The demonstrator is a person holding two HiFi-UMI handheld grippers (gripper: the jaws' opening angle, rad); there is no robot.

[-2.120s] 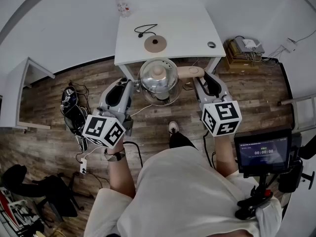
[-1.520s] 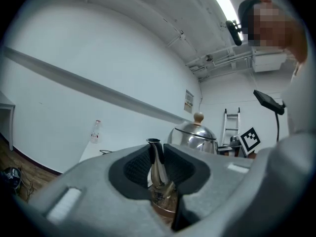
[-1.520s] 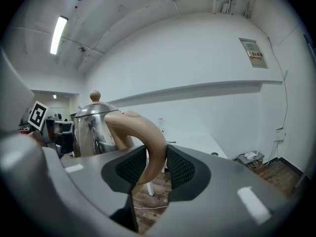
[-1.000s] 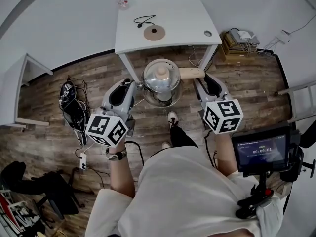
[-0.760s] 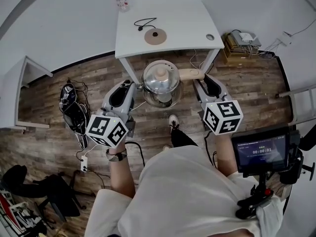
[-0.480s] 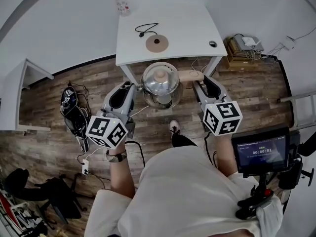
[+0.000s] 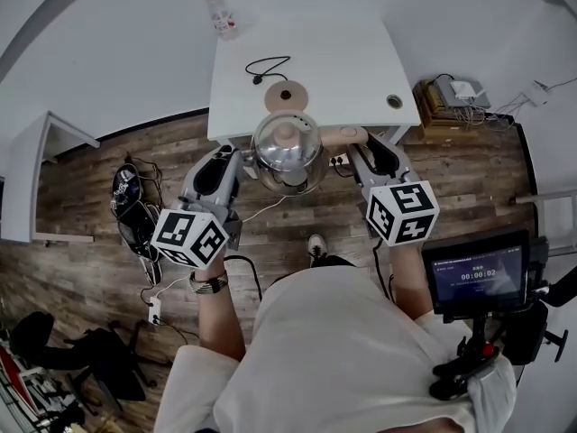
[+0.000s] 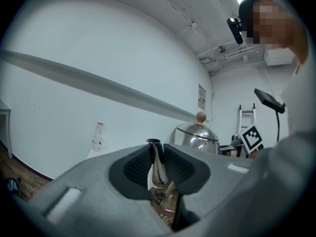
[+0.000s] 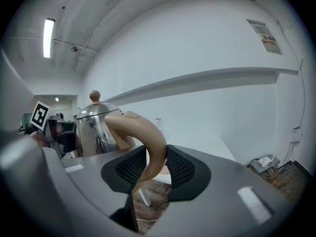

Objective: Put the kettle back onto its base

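A steel kettle (image 7: 288,150) with a tan knob and tan handle (image 9: 143,135) hangs in the air at the near edge of the white table (image 7: 343,66). My right gripper (image 7: 361,144) is shut on the handle. My left gripper (image 7: 242,156) is shut on the kettle's spout (image 8: 156,165). The round tan base (image 7: 291,95) with its black cord lies on the table just beyond the kettle. The kettle's body (image 8: 196,136) shows behind the spout in the left gripper view.
A small clear bottle (image 7: 219,10) stands at the table's far left corner. A cable hole (image 7: 394,101) sits at the table's near right corner. Cables and a power strip (image 7: 135,215) lie on the wooden floor to the left, boxes (image 7: 451,96) to the right.
Both grippers have carried the kettle forward, from over the floor to the table's near edge, closer to the base. Both grips are unchanged.
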